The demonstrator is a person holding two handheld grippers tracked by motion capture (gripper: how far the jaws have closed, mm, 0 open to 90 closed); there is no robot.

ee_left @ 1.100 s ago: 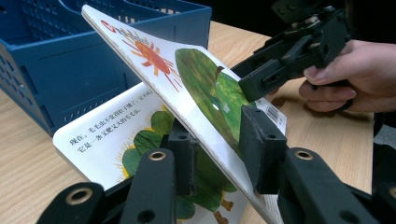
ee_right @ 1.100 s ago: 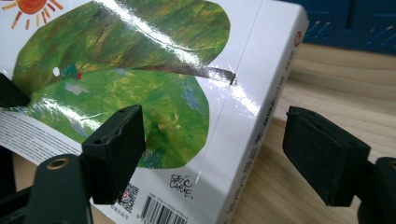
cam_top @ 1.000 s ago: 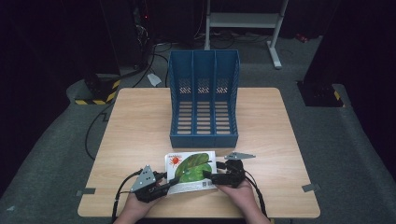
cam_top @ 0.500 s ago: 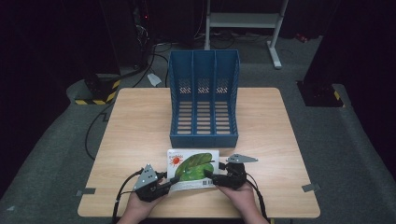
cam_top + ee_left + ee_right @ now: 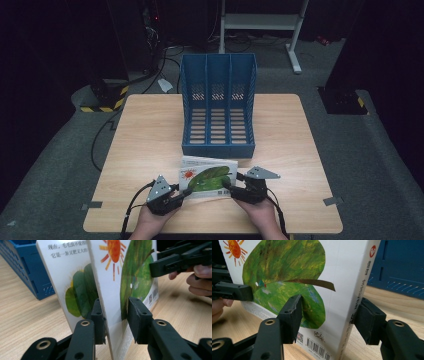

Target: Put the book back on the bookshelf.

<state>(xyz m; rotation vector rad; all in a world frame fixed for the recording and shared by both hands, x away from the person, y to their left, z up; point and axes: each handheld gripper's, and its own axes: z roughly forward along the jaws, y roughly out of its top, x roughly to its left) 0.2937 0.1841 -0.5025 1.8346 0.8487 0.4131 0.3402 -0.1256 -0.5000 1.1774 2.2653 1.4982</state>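
Since a second ago the book has barely shifted on the counter; the right tongs have just been closing around its spine end and now pinch it there. Left tongs are clamped on the opposite, page edge. The book sits at the near counter edge, just in front of the blue file rack. It looks like a stiff board book, light, with a glossy, possibly slippery cover. Best gripped at the edges, both ends.

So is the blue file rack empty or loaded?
Empty: the blue file rack shows bare slotted floors in all three compartments; the book lies on the table in front.
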